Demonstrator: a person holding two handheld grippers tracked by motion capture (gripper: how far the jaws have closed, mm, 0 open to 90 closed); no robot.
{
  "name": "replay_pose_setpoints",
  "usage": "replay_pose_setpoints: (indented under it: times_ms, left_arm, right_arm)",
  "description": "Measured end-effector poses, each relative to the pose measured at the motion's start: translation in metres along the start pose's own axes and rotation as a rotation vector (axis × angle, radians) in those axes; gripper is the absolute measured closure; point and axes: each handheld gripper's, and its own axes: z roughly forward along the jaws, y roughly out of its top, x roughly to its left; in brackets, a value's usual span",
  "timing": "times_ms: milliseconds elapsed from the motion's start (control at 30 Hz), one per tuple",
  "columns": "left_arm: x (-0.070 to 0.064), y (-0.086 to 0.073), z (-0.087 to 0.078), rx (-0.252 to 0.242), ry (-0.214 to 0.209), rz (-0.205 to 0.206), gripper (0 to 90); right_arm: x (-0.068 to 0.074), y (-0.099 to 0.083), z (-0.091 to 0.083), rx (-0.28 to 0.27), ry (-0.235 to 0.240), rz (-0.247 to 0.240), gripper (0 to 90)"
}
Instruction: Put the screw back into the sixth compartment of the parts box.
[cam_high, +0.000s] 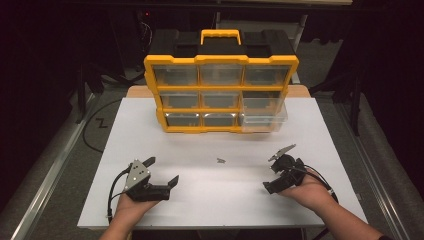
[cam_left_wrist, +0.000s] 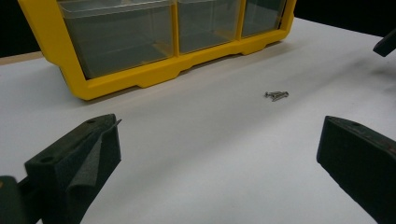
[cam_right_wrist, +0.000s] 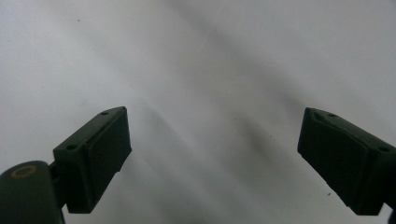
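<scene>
No lettering, label, brand mark or number is legible anywhere, whether on the yellow-framed plastic drawer organiser (cam_high: 221, 93) or on the white table top (cam_high: 200, 190) it stands on.

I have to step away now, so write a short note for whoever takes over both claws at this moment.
Left claw: open, empty, low over the white table.
Right claw: open, empty, at the table's right.
Small screws lie loose mid-table between the claws, in front of the yellow drawer organizer.
One lower-right clear drawer sticks out.
Done: nothing picked up yet.
Left: probably grasp the screws and put them in the pulled-out drawer.
</scene>
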Motion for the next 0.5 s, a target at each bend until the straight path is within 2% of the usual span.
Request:
replay_pose_setpoints:
  times_ms: [167, 267, 500]
  left_arm:
    - [0.000, 0.000, -0.001, -0.014, 0.003, 0.000, 0.5]
    - [0.000, 0.000, -0.001, -0.017, 0.013, 0.017, 0.5]
    - [0.000, 0.000, -0.001, -0.016, 0.012, 0.005, 0.5]
  right_arm:
    - [0.006, 0.009, -0.003, 0.006, 0.021, -0.060, 10.7]
    - [0.011, 0.015, -0.005, 0.003, 0.047, -0.073, 11.0]
    - [0.024, 0.032, -0.003, -0.019, 0.075, -0.121, 13.9]
